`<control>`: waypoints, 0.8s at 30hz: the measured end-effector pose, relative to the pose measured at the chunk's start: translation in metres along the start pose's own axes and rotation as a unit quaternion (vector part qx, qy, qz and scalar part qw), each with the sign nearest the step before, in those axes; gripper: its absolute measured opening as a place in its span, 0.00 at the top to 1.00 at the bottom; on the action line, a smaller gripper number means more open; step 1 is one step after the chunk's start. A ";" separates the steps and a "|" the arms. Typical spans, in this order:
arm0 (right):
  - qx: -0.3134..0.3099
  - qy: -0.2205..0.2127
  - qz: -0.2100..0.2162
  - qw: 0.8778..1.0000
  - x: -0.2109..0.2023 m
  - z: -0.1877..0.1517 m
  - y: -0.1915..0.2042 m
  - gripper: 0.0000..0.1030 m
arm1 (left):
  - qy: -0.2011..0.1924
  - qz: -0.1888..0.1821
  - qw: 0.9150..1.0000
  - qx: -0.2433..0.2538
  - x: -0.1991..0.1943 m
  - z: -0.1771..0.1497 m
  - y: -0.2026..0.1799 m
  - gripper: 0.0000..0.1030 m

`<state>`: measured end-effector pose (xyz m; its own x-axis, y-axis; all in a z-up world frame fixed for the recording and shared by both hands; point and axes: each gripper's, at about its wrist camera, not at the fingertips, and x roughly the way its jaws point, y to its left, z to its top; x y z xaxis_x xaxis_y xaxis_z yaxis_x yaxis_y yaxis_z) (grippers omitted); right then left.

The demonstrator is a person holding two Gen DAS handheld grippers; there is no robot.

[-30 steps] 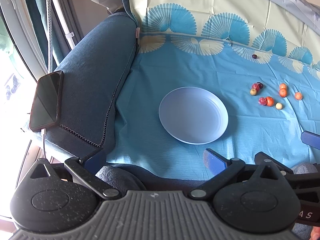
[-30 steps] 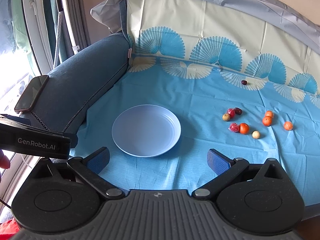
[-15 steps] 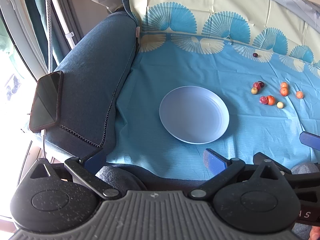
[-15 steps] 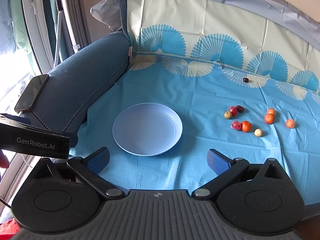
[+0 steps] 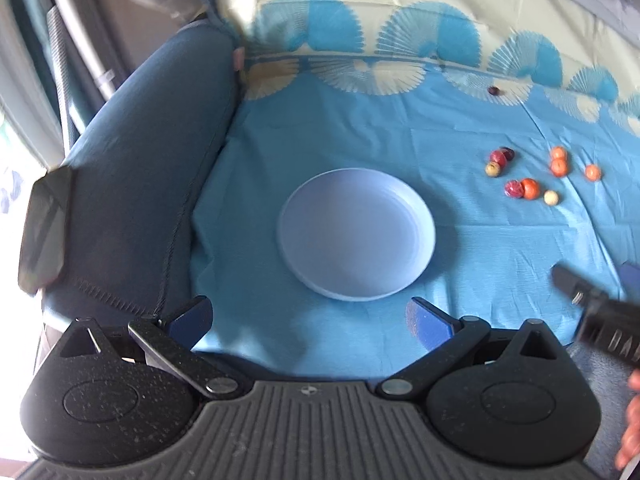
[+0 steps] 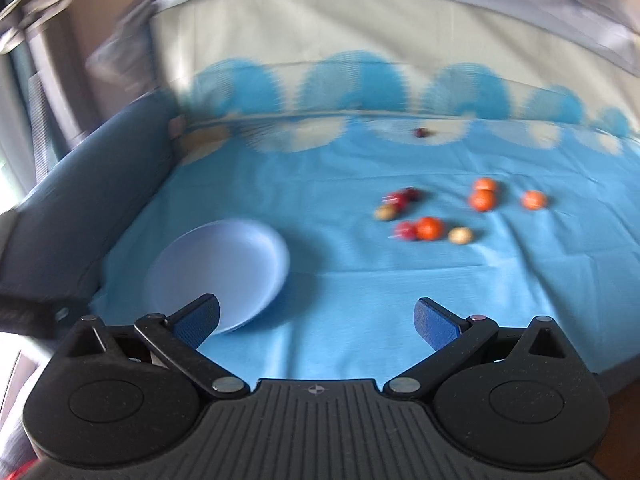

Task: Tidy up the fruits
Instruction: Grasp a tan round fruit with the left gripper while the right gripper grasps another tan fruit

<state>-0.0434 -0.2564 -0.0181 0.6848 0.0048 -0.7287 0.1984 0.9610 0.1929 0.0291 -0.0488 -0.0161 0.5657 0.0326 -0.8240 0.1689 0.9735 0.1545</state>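
A pale blue plate (image 5: 356,236) lies on the blue cloth, empty; it also shows in the right wrist view (image 6: 218,268). Several small fruits lie to its right: orange ones (image 5: 530,189) (image 6: 429,228), red ones (image 5: 514,189) (image 6: 397,201) and pale ones (image 5: 551,197) (image 6: 460,235). One dark fruit (image 5: 494,90) (image 6: 420,133) lies apart near the back. My left gripper (image 5: 308,316) is open and empty, in front of the plate. My right gripper (image 6: 316,320) is open and empty, well short of the fruits; the view is blurred. It also shows at the right of the left wrist view (image 5: 592,304).
A dark blue sofa armrest (image 5: 136,184) runs along the left, with a phone (image 5: 42,228) lying on it. The cloth climbs the sofa back (image 5: 380,32) behind. A window frame and curtain (image 5: 60,40) stand at far left.
Both grippers have moved forward over the cloth. The right one has swung right, so the plate sits left and the fruits nearer centre. Jaws unchanged.
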 end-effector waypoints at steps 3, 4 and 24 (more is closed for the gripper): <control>0.022 -0.020 -0.049 0.998 0.019 0.002 -0.035 0.01 | -0.001 -0.021 1.000 0.022 0.016 0.013 -0.027 0.00; 0.027 -0.025 -0.064 0.997 0.028 0.003 -0.048 0.00 | 0.003 -0.030 0.999 0.029 0.023 0.018 -0.037 0.00; 0.028 0.002 -0.161 0.987 0.255 0.017 -0.171 0.01 | 0.052 -0.096 0.989 0.102 0.256 0.161 -0.220 0.00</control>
<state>0.1095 -0.4240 -0.2252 0.5774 -0.2968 -0.7606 0.4438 0.8960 -0.0127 0.2664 -0.2912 -0.1735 0.4226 -0.1143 -0.8991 0.4306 0.8982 0.0882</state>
